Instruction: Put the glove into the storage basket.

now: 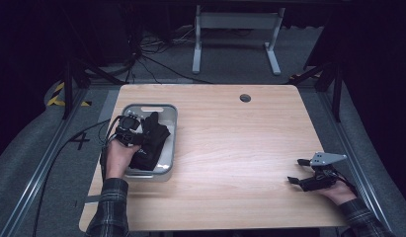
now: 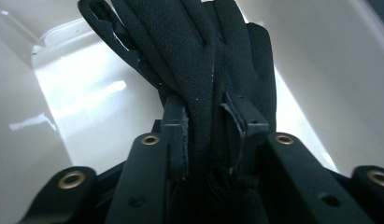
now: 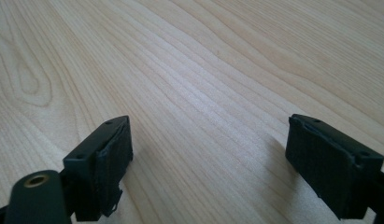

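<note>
Left gripper clamped on black glove over tray

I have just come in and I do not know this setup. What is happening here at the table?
A person works at a wooden table with a gripper in each hand. The left gripper is shut on a black glove in a grey bin. The right gripper is open above bare wood, holding nothing.

– The glove?
– Matt black woven cloth, finely textured.
– The bin?
– Smooth, glossy grey plastic.
– And the table?
– Pale wood grain, smooth satin finish.
</note>
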Demonstrator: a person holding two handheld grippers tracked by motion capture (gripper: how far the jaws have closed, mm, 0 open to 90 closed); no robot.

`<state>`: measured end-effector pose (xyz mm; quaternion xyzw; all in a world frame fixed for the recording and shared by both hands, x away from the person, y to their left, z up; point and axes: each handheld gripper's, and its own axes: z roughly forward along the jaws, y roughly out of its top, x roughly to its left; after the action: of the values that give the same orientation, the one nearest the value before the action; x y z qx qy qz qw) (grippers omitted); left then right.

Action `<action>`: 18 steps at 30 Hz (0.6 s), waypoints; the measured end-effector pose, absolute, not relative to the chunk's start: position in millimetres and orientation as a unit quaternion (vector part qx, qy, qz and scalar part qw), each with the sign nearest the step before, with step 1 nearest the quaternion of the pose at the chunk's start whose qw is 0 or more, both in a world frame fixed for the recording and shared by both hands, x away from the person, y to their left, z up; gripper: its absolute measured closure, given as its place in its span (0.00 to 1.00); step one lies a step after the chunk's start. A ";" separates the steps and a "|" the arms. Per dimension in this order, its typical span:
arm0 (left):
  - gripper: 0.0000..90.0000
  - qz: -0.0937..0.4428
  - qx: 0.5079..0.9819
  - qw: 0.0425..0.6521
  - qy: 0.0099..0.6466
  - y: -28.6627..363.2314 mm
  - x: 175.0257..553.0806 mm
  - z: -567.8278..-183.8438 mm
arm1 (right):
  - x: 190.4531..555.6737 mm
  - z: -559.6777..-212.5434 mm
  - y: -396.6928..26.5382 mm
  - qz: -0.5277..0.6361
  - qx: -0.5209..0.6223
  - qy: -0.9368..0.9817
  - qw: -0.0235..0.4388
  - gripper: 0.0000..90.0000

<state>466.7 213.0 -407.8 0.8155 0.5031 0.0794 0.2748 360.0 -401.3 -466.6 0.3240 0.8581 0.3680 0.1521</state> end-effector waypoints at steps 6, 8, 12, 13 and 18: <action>0.56 0.093 0.813 0.251 0.517 213.9 469.5 -412.0 | 360.0 -466.6 -401.3 0.368 0.324 0.858 0.152 0.17; 0.47 0.100 0.812 0.248 0.520 215.2 469.5 -412.2 | 360.0 -466.6 -401.4 0.368 0.324 0.858 0.152 0.17; 0.33 0.115 0.807 0.258 0.518 214.1 467.6 -408.2 | 360.0 -466.6 -401.3 0.368 0.324 0.858 0.152 0.17; 0.32 0.116 0.806 0.258 0.520 214.2 466.9 -406.6 | 360.0 -466.6 -401.3 0.368 0.324 0.858 0.152 0.17; 0.22 0.123 0.798 0.281 0.519 215.5 463.0 -398.5 | 360.0 -466.6 -401.3 0.368 0.324 0.858 0.152 0.17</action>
<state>463.0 215.5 -398.5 0.7982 0.5185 0.1231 0.2809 360.0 -401.3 -466.6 0.3240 0.8582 0.3680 0.1522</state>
